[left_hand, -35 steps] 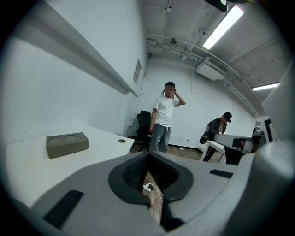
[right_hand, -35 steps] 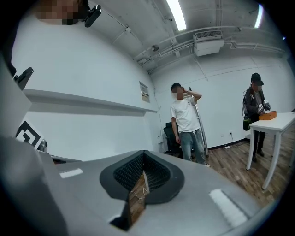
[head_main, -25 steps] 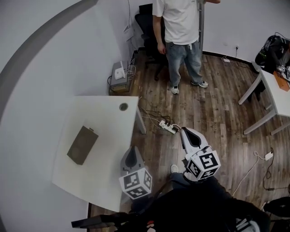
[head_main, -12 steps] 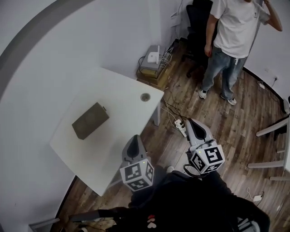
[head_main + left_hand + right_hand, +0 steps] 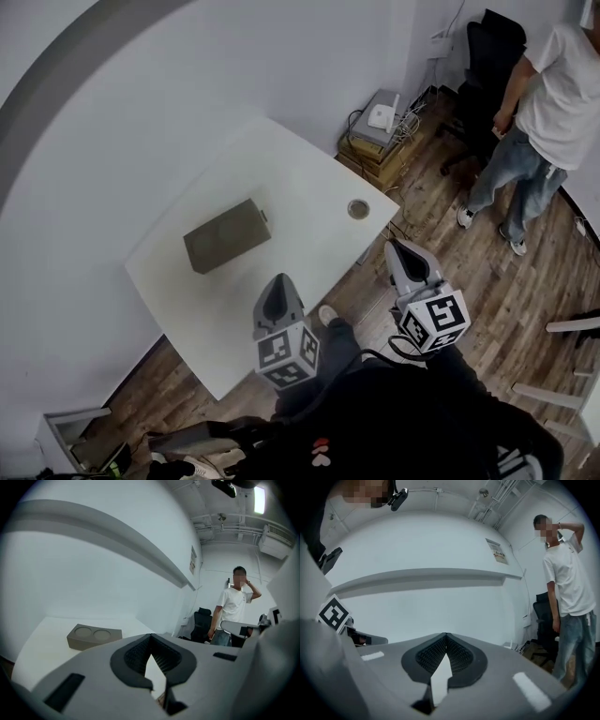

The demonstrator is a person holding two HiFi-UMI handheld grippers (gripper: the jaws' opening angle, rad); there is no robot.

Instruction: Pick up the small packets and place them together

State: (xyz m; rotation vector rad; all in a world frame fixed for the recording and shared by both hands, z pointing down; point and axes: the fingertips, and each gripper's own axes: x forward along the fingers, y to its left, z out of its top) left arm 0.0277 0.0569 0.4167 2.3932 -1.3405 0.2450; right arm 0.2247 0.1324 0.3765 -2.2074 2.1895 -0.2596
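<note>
Table [image 5: 300, 202]; box [image 5: 93, 638] hollows hidden from head view; left gripper [image 5: 277, 283], right gripper [image 5: 399, 247] fingers together.

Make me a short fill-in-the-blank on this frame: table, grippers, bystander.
1. On the white table lies one dark box with ____ round recesses on top.
2. The left gripper and the right gripper both have their jaws ____, with nothing between them.
3. The person next to the black chair is ____.

Missing words: two; shut; standing
</note>
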